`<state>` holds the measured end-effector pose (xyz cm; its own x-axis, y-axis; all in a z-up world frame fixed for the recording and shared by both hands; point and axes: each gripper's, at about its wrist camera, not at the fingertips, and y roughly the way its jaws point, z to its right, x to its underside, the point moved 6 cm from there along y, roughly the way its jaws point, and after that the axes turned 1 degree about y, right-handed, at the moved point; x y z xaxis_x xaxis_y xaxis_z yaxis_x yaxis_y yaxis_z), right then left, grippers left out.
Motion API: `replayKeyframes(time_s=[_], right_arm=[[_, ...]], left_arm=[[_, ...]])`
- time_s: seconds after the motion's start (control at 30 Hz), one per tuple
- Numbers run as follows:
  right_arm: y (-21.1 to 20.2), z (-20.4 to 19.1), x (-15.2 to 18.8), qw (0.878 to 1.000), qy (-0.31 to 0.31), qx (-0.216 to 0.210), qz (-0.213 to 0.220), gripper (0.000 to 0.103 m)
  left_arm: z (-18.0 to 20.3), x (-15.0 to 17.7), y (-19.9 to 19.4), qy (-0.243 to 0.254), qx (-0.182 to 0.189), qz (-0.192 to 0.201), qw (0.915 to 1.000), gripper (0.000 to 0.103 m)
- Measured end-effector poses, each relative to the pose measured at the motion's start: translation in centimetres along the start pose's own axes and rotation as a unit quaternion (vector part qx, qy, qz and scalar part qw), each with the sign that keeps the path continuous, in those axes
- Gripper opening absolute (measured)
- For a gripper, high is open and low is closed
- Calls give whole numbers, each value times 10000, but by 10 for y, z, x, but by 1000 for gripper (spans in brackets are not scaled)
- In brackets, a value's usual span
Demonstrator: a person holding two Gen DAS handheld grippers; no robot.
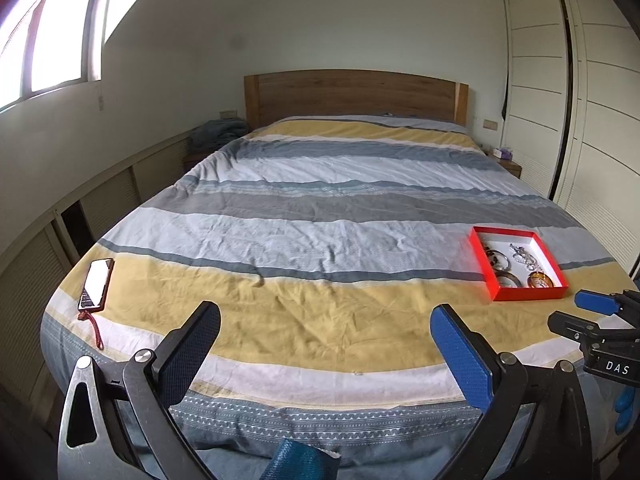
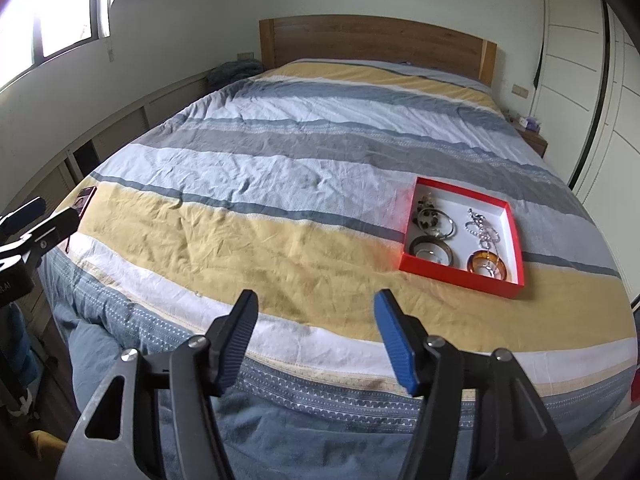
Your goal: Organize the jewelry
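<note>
Red tray (image 2: pixel 460 276) holding bangles and chains rests on the striped bed (image 2: pixel 280 240), near its foot; left gripper (image 1: pixel 326 332) and right gripper (image 2: pixel 316 320) hover beside it, fingers released, empty.

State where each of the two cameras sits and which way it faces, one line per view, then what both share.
Left wrist view: sits on the left gripper, looks up the bed toward the headboard; its own open fingers show, and the right gripper at the right edge.
Right wrist view: sits on the right gripper, faces the same way, closer to the red box; its own open fingers show, and the left gripper at the left edge.
Shared: striped bedspread, red box of jewelry, phone, headboard, window.
</note>
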<state>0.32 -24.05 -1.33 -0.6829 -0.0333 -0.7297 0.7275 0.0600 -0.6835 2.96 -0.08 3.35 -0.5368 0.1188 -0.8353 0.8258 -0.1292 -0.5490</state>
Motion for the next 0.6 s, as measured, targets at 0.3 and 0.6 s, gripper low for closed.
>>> replayKeyframes(time_s=[0.3, 0.6], right_arm=[[11, 5, 10, 9999, 95, 31, -105, 64], [32, 11, 22, 9992, 194, -17, -336, 64]], left_arm=[[1, 5, 9, -28, 48, -117, 9999, 103], [9, 15, 28, 48, 158, -349, 9993, 103]])
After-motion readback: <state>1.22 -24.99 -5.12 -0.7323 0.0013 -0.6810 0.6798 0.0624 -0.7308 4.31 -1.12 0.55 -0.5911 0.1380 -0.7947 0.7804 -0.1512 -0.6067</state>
